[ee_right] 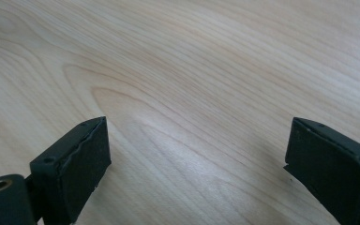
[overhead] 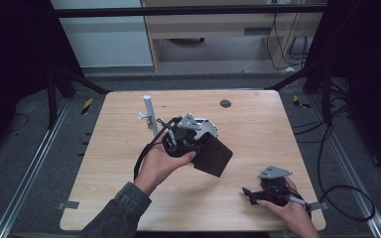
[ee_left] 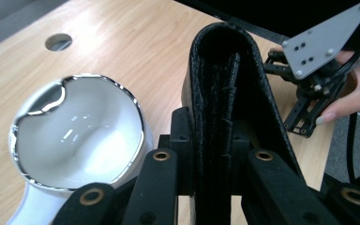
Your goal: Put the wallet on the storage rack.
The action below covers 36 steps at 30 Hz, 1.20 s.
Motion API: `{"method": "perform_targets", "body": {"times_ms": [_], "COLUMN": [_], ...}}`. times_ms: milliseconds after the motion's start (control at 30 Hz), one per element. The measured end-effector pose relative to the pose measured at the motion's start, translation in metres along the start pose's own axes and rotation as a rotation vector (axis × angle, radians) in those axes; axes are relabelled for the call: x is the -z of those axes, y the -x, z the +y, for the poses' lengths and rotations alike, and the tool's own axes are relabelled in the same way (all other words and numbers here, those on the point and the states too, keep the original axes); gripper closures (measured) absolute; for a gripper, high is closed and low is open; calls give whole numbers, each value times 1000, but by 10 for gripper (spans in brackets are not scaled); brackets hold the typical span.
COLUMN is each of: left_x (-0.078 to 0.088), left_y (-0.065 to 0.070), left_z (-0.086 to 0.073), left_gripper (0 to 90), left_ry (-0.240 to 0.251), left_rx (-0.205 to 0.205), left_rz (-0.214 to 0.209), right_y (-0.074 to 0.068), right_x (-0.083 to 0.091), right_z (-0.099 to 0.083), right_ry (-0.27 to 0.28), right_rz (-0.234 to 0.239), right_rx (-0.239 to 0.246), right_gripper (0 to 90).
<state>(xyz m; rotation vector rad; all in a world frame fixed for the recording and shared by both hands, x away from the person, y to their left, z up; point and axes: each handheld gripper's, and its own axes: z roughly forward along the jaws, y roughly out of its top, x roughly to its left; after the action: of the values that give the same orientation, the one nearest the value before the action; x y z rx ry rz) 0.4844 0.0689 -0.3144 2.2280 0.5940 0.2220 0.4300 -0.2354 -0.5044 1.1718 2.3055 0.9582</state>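
Your left gripper [ee_left: 215, 154] has its jaws clamped on the wallet [overhead: 212, 156] above counter [overhead: 258, 119] centre; it may slip onto the bowl [ee_left: 75, 136] at 12 o'clock. Right gripper [ee_right: 197, 154] jaws gape wide, holding nothing

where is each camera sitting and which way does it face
High view: above the person's side, looking forward and down on the table; both forearms and hands show.
Left gripper view: rides the left gripper, looking along jaws shut on a black wallet, beside a white bowl.
Right gripper view: rides the right gripper, facing bare tabletop between open jaws.
Shared: wallet, bowl.
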Motion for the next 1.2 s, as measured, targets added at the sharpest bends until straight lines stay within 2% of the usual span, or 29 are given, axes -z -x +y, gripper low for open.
{"method": "perform_targets", "body": {"times_ms": [133, 200, 333, 600, 767, 1033, 1200], "left_x": [4, 5, 7, 17, 22, 27, 27], "left_y": [-2, -3, -6, -19, -26, -32, -39], "left_z": [7, 10, 13, 20, 19, 17, 12], "left_gripper": [796, 796, 796, 796, 796, 796, 797], "left_ry": [9, 11, 23, 50, 57, 55, 56], "left_rx": [-2, -5, 5, 29, 47, 45, 68], "left_rz": [15, 22, 33, 84, 109, 139, 159], "right_y": [2, 3, 6, 7, 7, 7, 7], "right_x": [-6, -8, -10, -11, -11, -12, -12], "right_z": [-1, 0, -2, -2, -2, -1, -1], "right_ry": [-21, -22, 6, 4, 4, 1, 0], "right_rz": [-14, -7, -11, -10, -11, -15, -14], "right_rx": [-12, -38, -50, -40, -40, -41, -43], "right_gripper": [54, 47, 20, 11, 8, 4, 4]}}
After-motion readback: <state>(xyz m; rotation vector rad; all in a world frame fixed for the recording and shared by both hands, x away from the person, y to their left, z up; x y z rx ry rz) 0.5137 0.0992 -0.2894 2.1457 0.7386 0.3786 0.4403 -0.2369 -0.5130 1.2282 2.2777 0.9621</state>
